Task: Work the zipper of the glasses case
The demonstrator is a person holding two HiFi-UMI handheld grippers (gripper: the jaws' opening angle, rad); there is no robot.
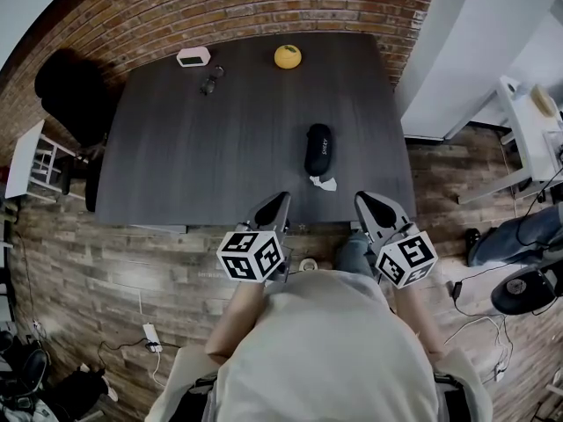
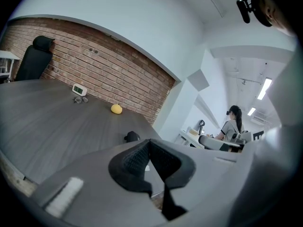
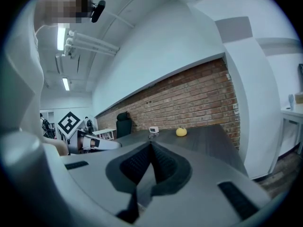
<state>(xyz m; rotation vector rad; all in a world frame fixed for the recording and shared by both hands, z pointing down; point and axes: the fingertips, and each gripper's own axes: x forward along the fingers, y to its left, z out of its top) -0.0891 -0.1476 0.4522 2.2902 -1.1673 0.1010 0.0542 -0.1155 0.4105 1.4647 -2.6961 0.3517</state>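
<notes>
Near the front right of the counter (image 1: 220, 148) lies the black glasses case (image 1: 318, 149). Your left tongs (image 1: 278, 202) and right tongs (image 1: 368, 202) sit closed, empty. Expect it light, semi-stiff, likely to slide: pin the body, pinch the zipper pull.

One worktop (image 1: 220, 148); on it one glasses case (image 1: 318, 149), one yellow ball (image 1: 288, 56), one white clock (image 1: 193, 56), one spectacles pair (image 1: 210, 82), one white scrap (image 1: 323, 183).
</notes>
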